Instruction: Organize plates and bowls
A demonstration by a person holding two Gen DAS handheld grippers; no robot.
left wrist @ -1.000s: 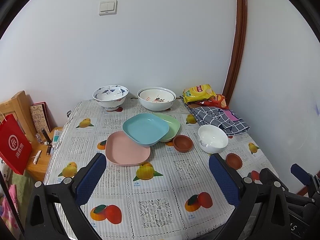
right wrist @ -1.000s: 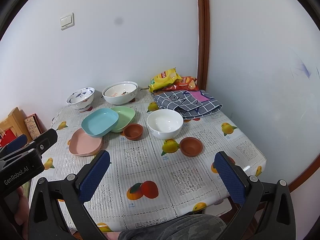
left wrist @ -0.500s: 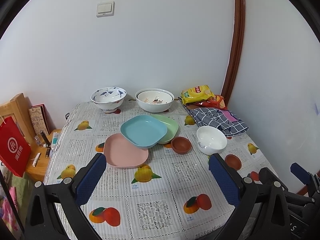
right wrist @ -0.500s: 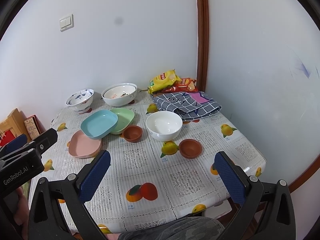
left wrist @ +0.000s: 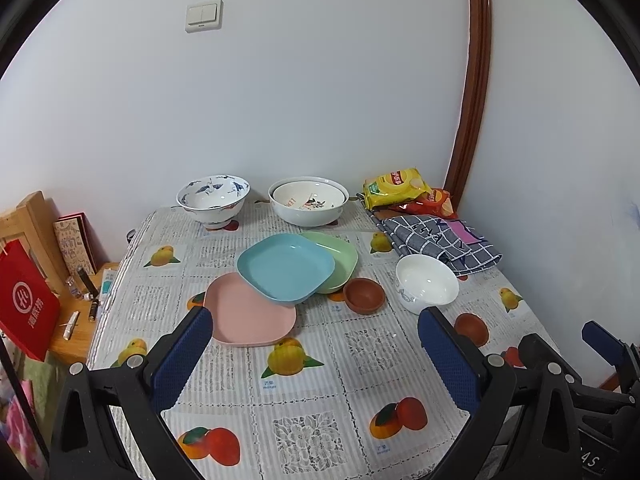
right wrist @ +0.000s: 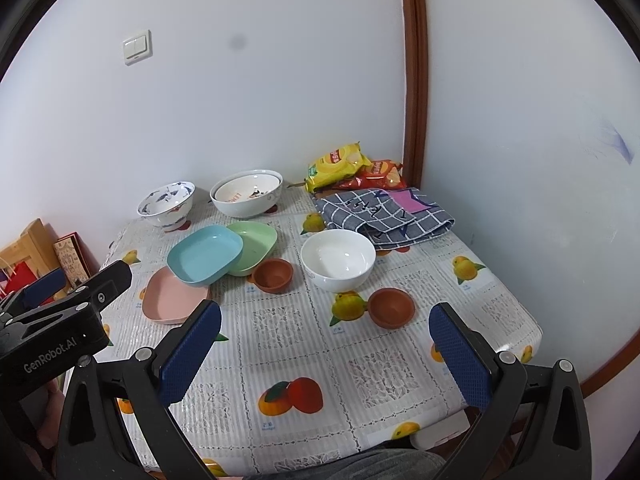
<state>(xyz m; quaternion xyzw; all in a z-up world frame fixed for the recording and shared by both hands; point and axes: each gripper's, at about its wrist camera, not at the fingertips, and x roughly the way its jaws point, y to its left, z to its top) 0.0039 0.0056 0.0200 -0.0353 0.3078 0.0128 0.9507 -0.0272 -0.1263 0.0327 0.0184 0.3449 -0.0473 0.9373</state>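
On the fruit-print table a blue plate (left wrist: 285,266) overlaps a pink plate (left wrist: 252,317) and a green plate (left wrist: 340,252). A blue-patterned bowl (left wrist: 213,199) and nested white bowls (left wrist: 308,201) stand at the back. A plain white bowl (left wrist: 426,289) and two small brown bowls (left wrist: 364,295) (left wrist: 472,327) sit to the right. My left gripper (left wrist: 316,356) and right gripper (right wrist: 326,352) are both open and empty, held above the table's near part. The white bowl (right wrist: 338,260) lies ahead of the right gripper.
Snack bags (left wrist: 396,188) and a checked cloth (left wrist: 436,240) lie at the back right corner. A low wooden shelf (left wrist: 72,340) with a red bag (left wrist: 26,300) stands left of the table. Walls close the back and right sides.
Both views have shifted slightly, with the dishes a little lower and closer in the frames. No dish has moved and both grippers stay open.
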